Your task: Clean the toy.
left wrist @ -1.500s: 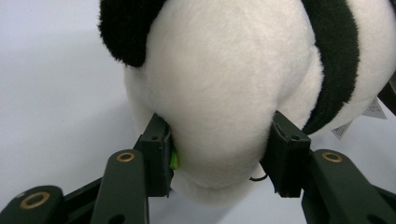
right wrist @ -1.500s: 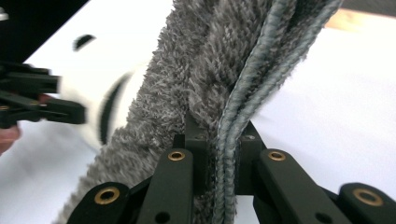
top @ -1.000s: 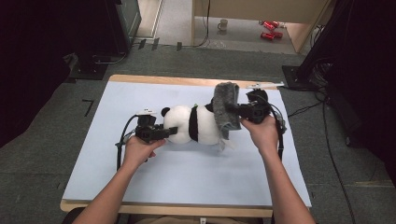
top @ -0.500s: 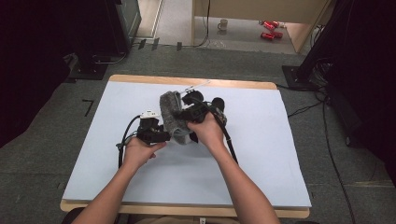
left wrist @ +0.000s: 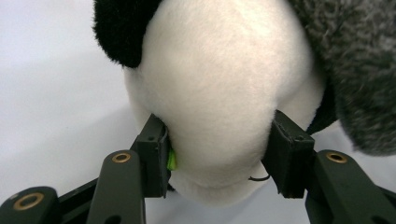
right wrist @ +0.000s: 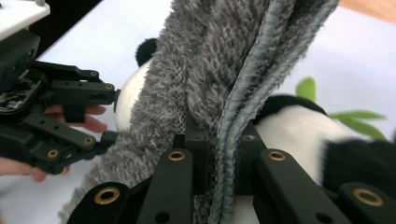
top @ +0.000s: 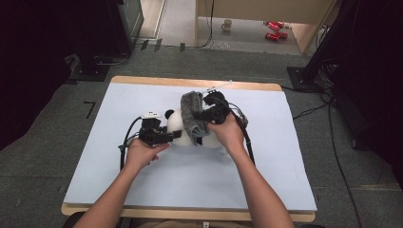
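Right gripper [top: 205,113] has swung in from the 3 o'clock side of the table to centre, carrying the grey towel [top: 192,118]. A second ago the towel hung off the panda's rear end; now it drapes across the plush panda [top: 177,127] near the neck, just behind the head.

Right gripper view: jaws clamped on the towel's folded edge [right wrist: 233,116], pads pressing the stitched hem, no slack. The towel runs from 12 down to 7 o'clock across the panda's white head. Green leaf accessory [right wrist: 306,88] sits at 2 o'clock, beyond the black-and-white body.

Left gripper [top: 159,137] hasn't moved. Left gripper view: jaws part-way apart, squeezing the panda's white head [left wrist: 215,93] from both sides; fur bulges between the pads [left wrist: 156,149]. Towel [left wrist: 359,65] at 2 o'clock there.

Panda lies at mid-table on the pale blue mat [top: 285,142], head toward 9 o'clock.

Read: looks like a wipe or cover pass, left hand anchoring, right dragging the cloth head-ward. Stroke about at the head end; likely next is a pull over the face or a reverse.
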`<act>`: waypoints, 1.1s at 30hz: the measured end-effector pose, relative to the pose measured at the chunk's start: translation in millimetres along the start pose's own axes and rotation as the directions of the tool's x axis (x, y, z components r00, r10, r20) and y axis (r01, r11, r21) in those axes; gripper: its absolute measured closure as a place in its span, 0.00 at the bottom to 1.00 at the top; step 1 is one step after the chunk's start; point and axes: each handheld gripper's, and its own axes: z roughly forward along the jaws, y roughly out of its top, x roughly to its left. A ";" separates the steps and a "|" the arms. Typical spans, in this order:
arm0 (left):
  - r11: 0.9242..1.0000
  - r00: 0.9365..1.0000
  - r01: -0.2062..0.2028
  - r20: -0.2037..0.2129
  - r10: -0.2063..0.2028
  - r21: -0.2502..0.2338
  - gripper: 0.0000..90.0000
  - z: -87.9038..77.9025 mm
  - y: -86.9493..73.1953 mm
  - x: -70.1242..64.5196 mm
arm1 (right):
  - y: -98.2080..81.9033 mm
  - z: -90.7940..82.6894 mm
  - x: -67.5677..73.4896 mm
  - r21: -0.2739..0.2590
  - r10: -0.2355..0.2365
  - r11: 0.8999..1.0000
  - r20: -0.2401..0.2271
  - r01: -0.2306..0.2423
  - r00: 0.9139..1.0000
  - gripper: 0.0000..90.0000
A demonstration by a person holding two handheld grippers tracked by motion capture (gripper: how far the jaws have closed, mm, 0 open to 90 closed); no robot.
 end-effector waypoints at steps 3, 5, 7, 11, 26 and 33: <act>1.000 1.000 -0.003 0.002 0.003 0.001 0.54 0.2 -0.1 0.4 | -5.0 -13.2 -6.7 -0.017 0.016 1.000 -0.005 -0.016 1.000 0.90; 1.000 1.000 0.000 0.008 0.000 0.000 0.54 0.2 -0.3 1.6 | -8.3 -22.8 -10.9 -0.037 0.031 0.999 0.000 -0.031 1.000 0.90; 1.000 1.000 0.001 0.010 -0.001 -0.004 0.54 0.4 -0.4 2.1 | -12.4 -32.0 -16.9 -0.055 0.041 0.998 0.010 -0.040 0.999 0.90; 1.000 1.000 0.005 0.009 -0.005 -0.009 0.54 0.6 -1.0 2.1 | -23.2 -48.7 -32.8 -0.083 0.071 0.994 0.016 -0.069 0.997 0.90; 1.000 1.000 0.004 0.014 -0.004 -0.025 0.53 0.2 -3.4 3.6 | -67.4 -61.5 -80.9 -0.085 0.174 0.983 0.093 -0.166 0.980 0.90; 0.999 0.999 0.021 0.032 -0.019 -0.046 0.51 -0.4 -4.4 7.0 | -71.7 -92.9 -73.6 -0.179 0.179 0.968 0.019 -0.173 0.984 0.90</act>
